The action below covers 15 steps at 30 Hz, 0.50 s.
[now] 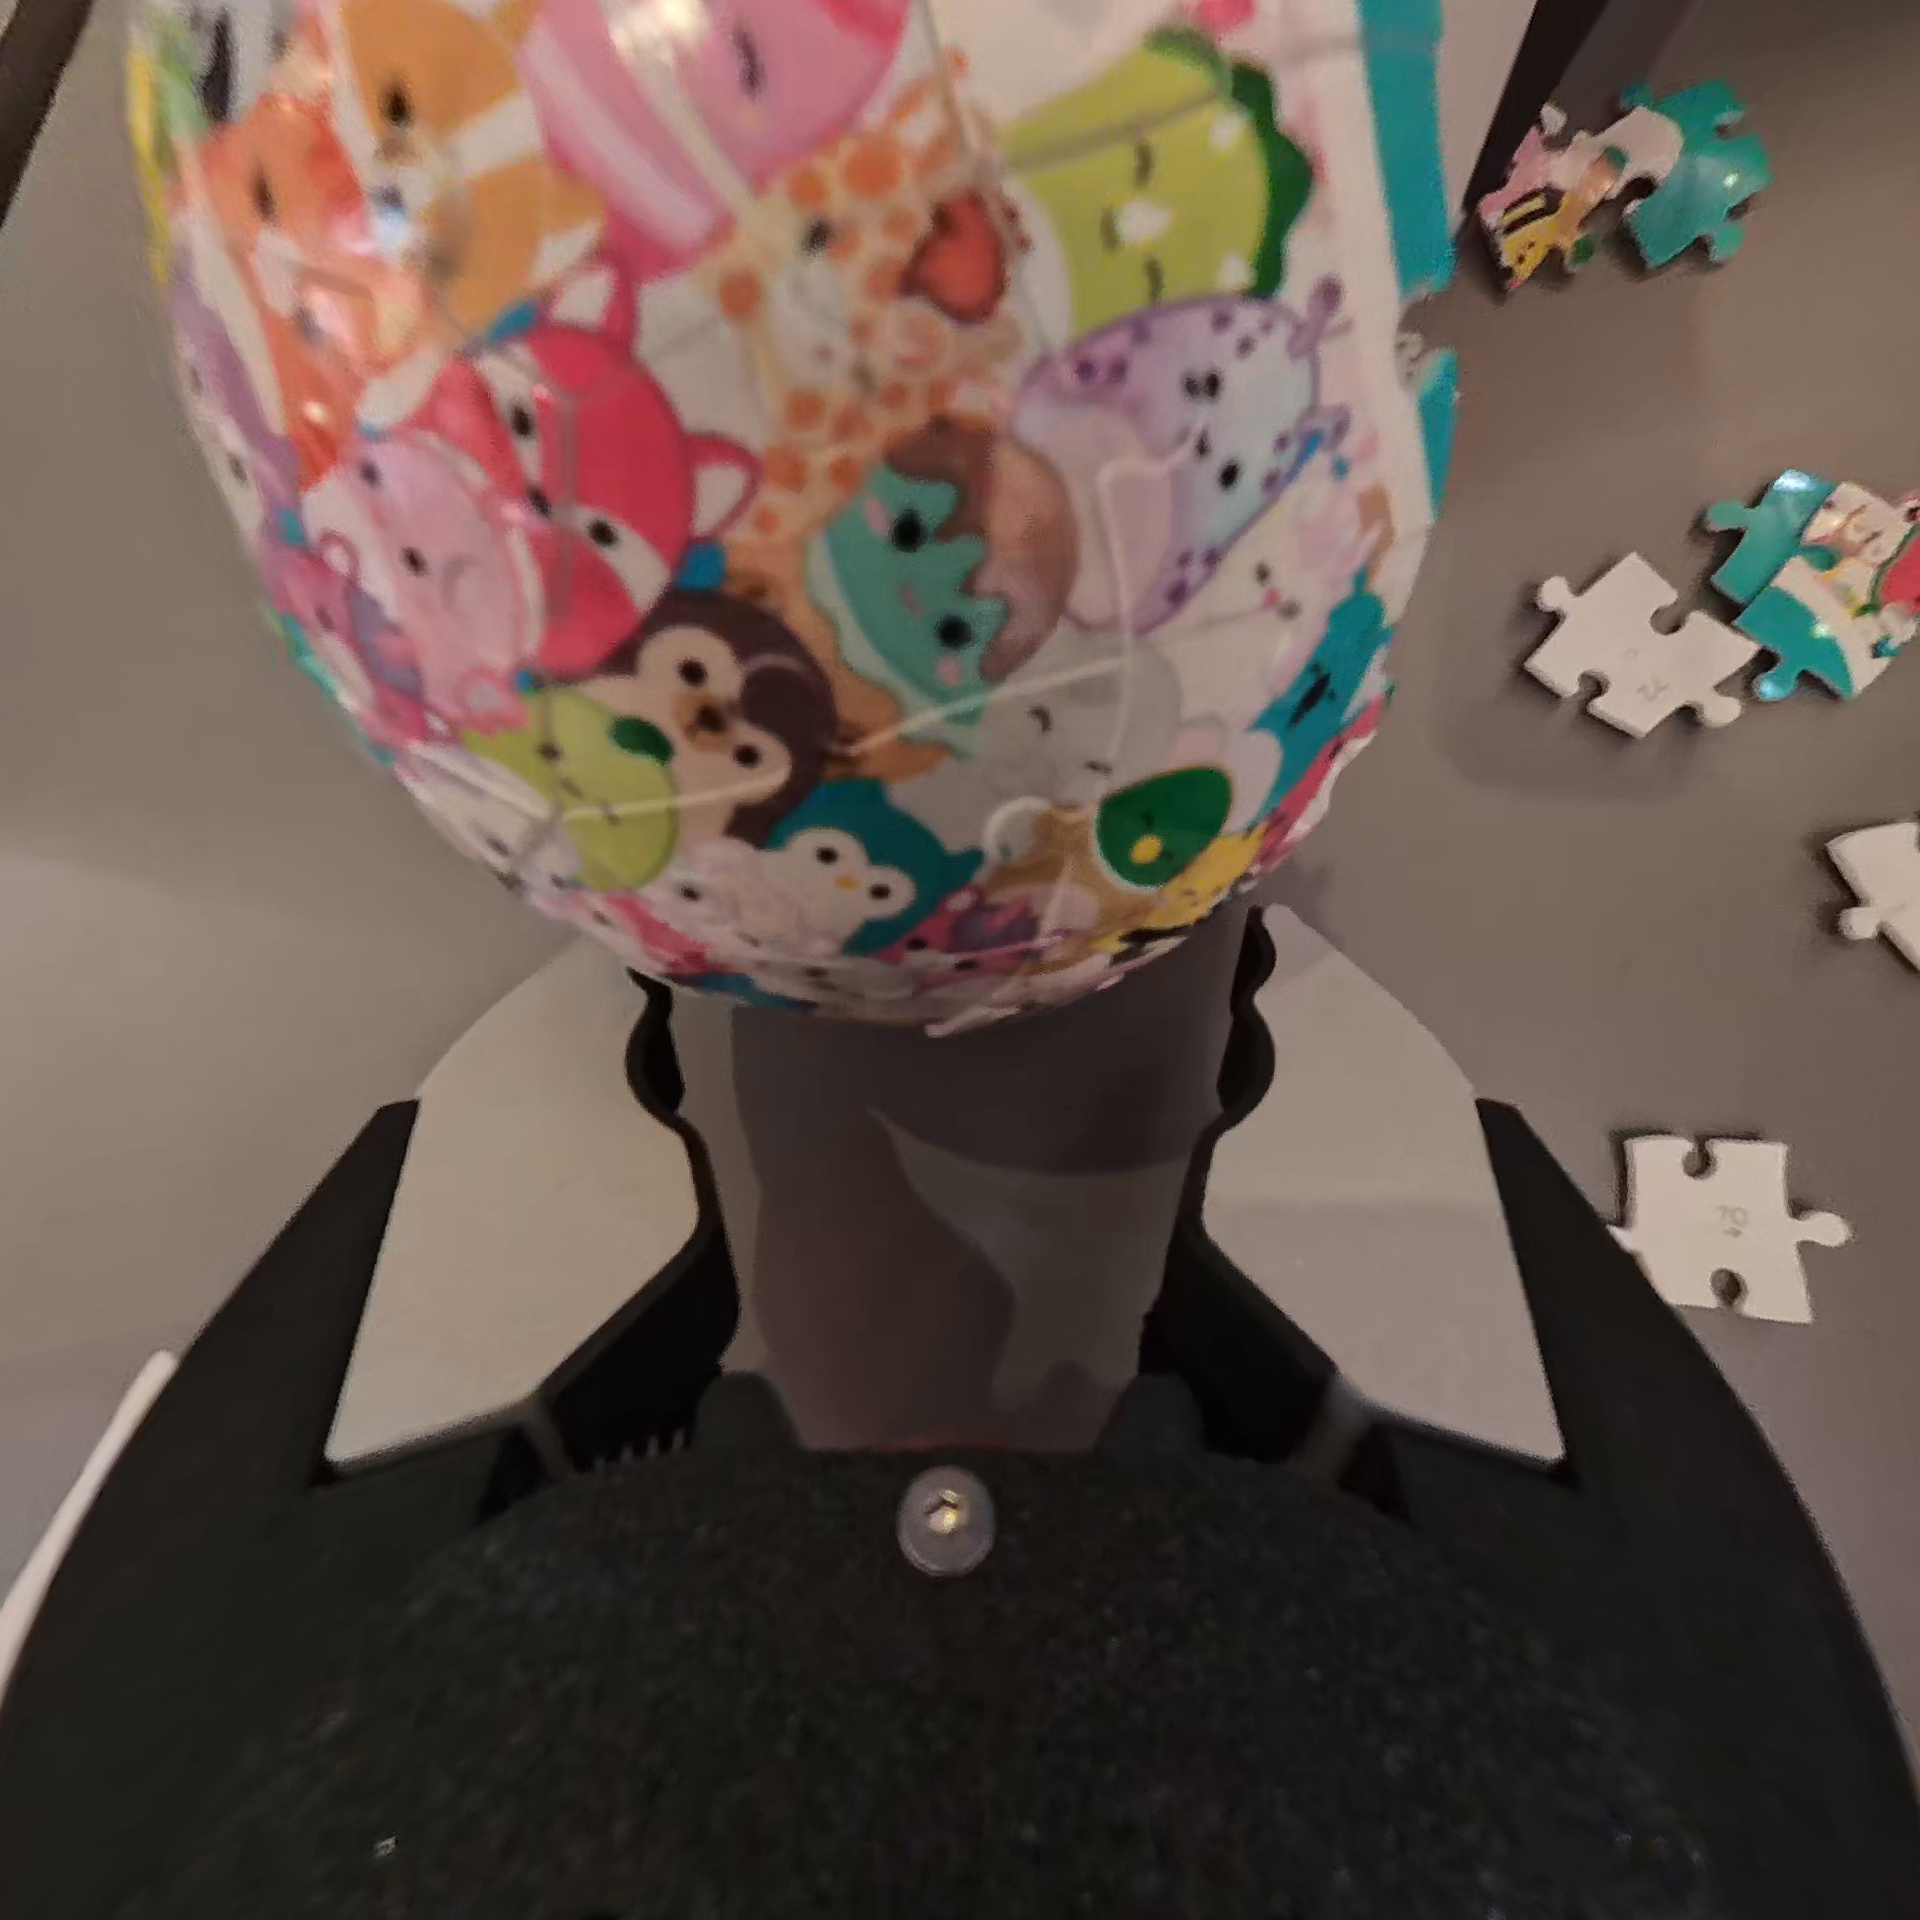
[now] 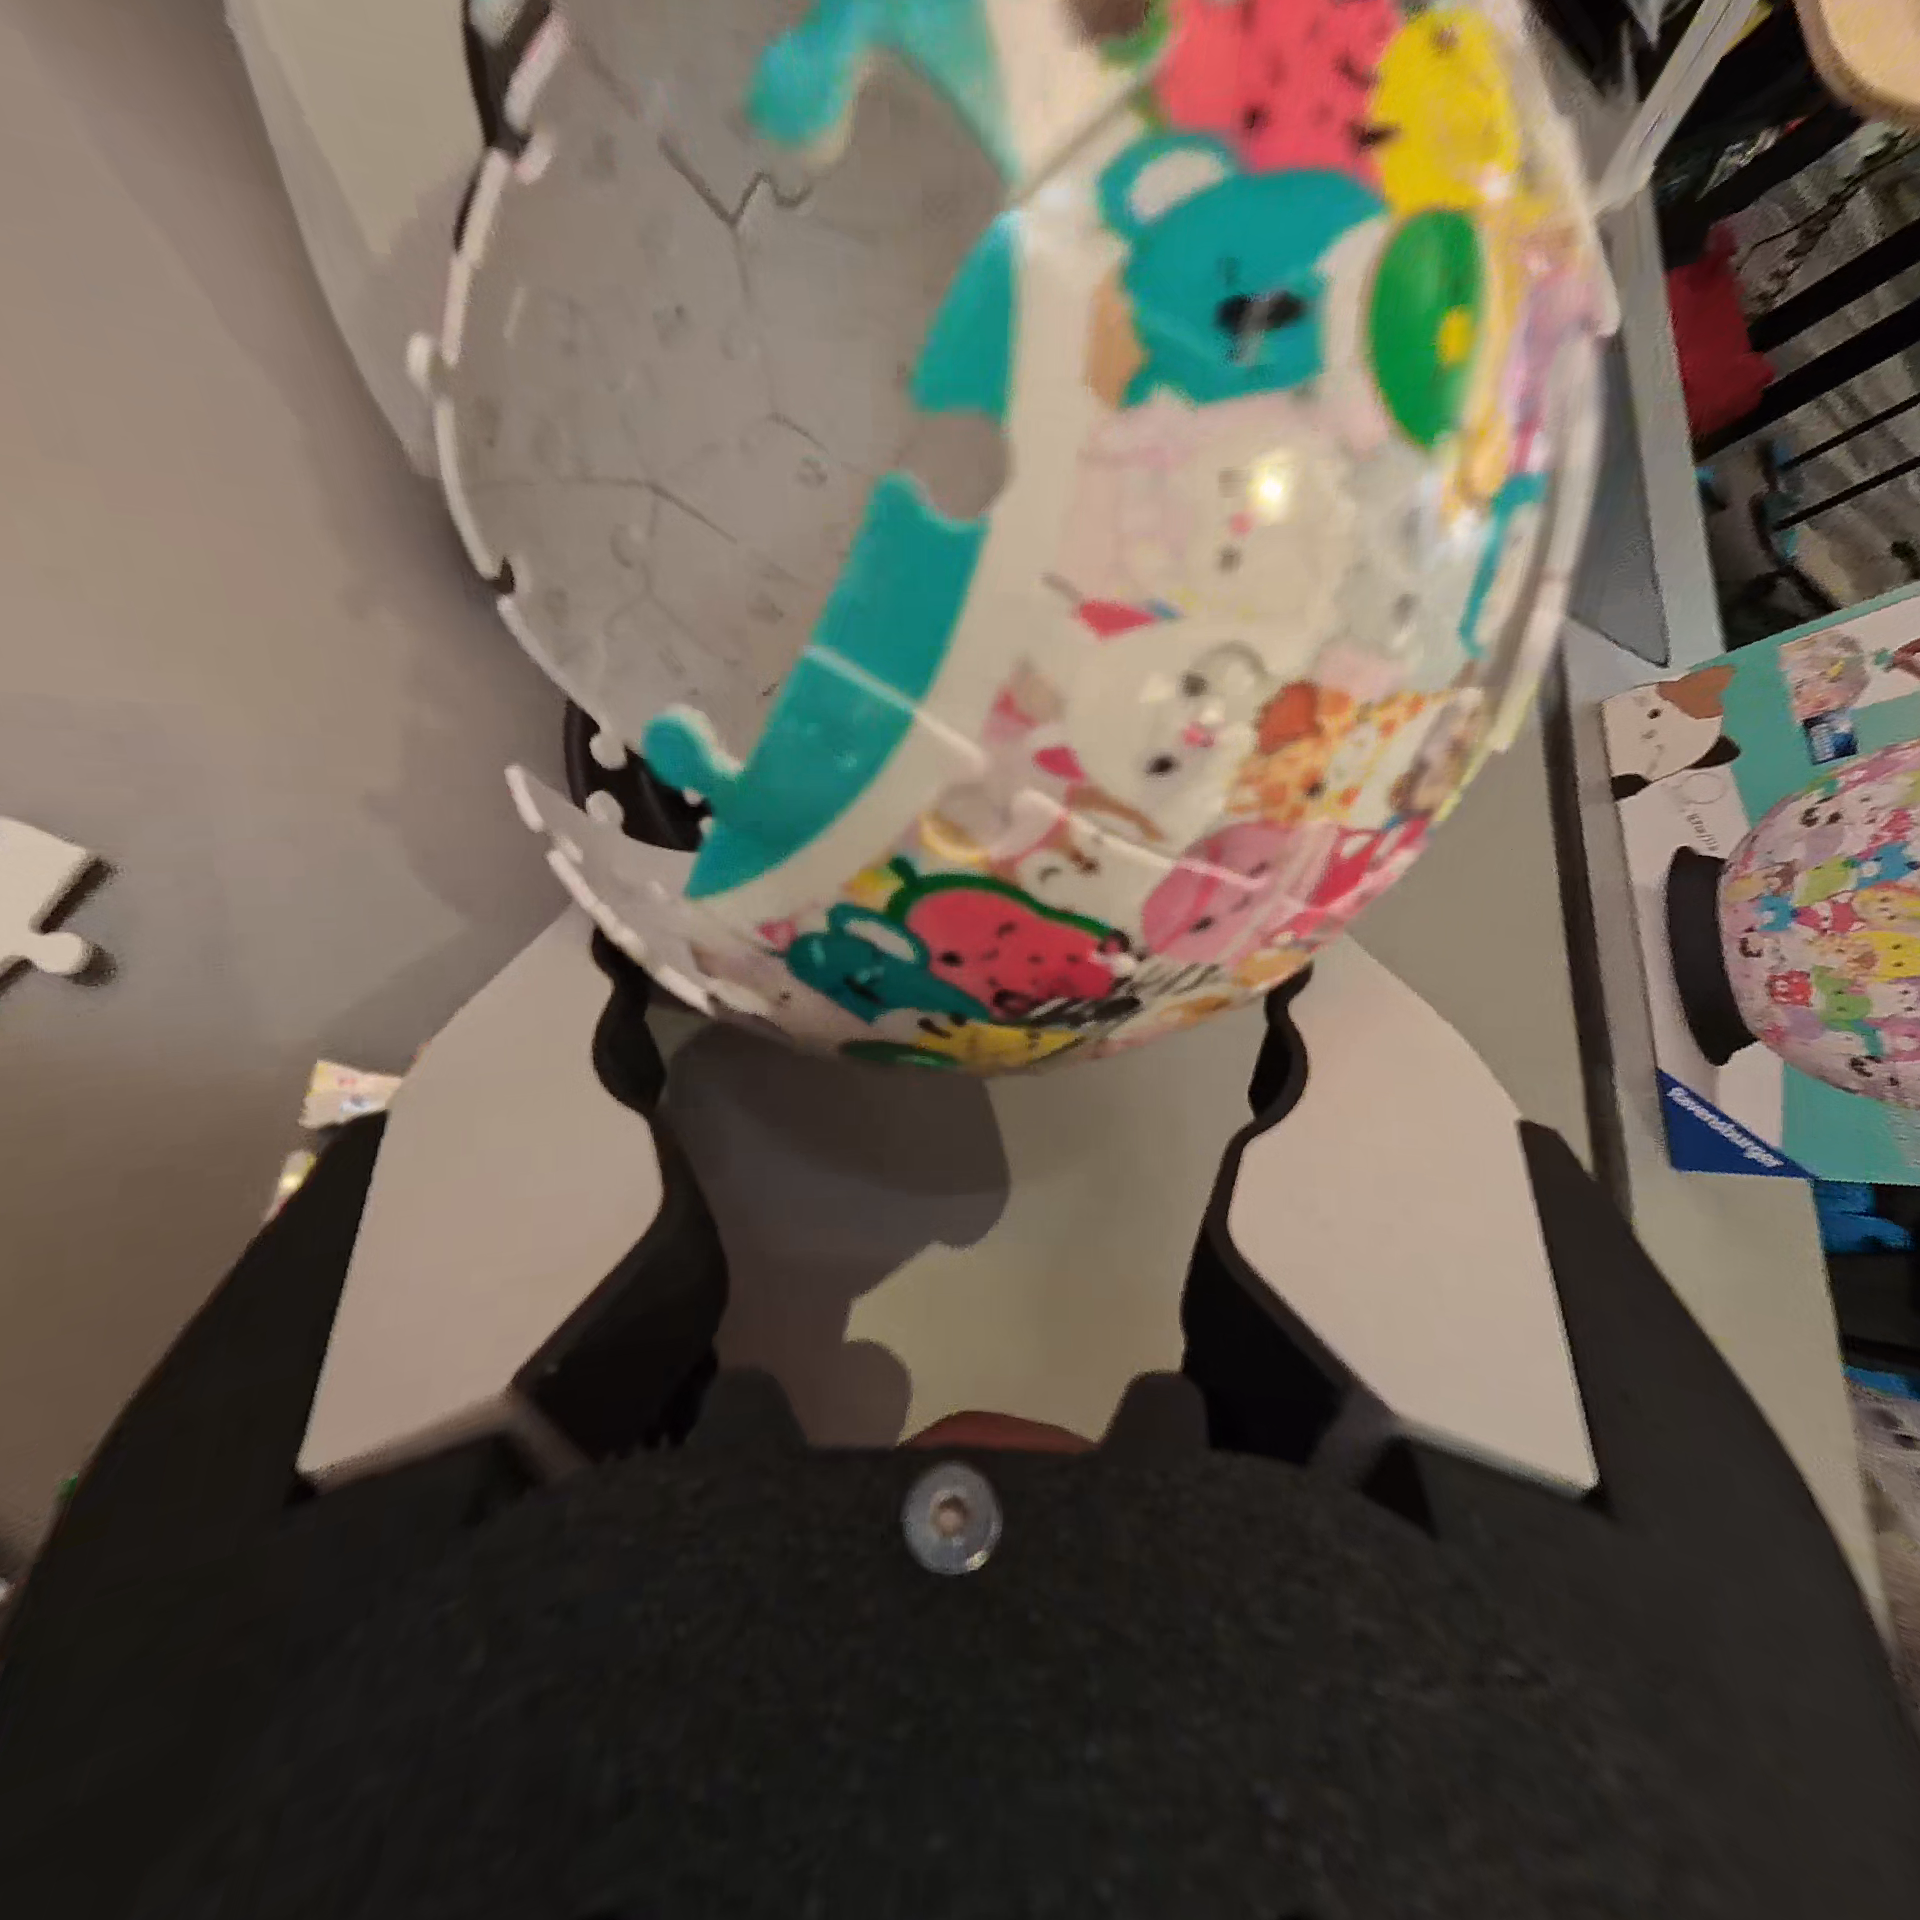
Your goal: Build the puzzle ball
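- The left claw is spread wide, its black fingers flanking the puzzle ball at 12 o'clock.
- The right claw is likewise released beneath the ball's unfinished opening.
- Loose puzzle pieces lie on the grey table at 3 o'clock.

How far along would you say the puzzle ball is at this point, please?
Mostly built: the puzzle ball shows a full printed shell. In hand: both open claws flank it, holding no piece. Left: an opening exposes the white inside, and loose pieces lie on the table.
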Motion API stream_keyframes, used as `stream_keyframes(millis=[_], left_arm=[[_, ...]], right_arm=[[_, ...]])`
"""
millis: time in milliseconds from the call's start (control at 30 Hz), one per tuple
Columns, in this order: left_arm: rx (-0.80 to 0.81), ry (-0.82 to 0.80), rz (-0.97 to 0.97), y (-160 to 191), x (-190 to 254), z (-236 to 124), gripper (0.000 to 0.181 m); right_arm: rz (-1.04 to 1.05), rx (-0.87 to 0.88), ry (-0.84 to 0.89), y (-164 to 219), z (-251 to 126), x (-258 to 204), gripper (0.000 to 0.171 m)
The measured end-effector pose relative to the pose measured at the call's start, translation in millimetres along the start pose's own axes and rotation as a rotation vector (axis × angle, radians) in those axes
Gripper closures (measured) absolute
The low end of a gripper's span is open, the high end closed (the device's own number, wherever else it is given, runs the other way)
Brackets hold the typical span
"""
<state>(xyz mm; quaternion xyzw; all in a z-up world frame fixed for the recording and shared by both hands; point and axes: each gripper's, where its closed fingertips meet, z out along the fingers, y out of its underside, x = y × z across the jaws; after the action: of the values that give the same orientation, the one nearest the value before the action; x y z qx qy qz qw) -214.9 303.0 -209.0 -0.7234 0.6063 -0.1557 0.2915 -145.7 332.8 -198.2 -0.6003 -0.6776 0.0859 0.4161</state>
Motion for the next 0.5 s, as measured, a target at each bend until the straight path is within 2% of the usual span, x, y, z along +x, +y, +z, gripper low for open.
stream_keyframes(millis=[267,500], left_arm=[[-0.017,0.183,-0.092,0.8,16.8,-4.8,0.086],[0.009,0.017,-0.073,0.5,2.9,-3.3,0.066]], right_arm=[[0.168,-0.052,-0.192,-8.0,-13.6,-16.4,0.06],[0.055,-0.09,-0.126,8.2,-10.9,-11.4,0.052]])
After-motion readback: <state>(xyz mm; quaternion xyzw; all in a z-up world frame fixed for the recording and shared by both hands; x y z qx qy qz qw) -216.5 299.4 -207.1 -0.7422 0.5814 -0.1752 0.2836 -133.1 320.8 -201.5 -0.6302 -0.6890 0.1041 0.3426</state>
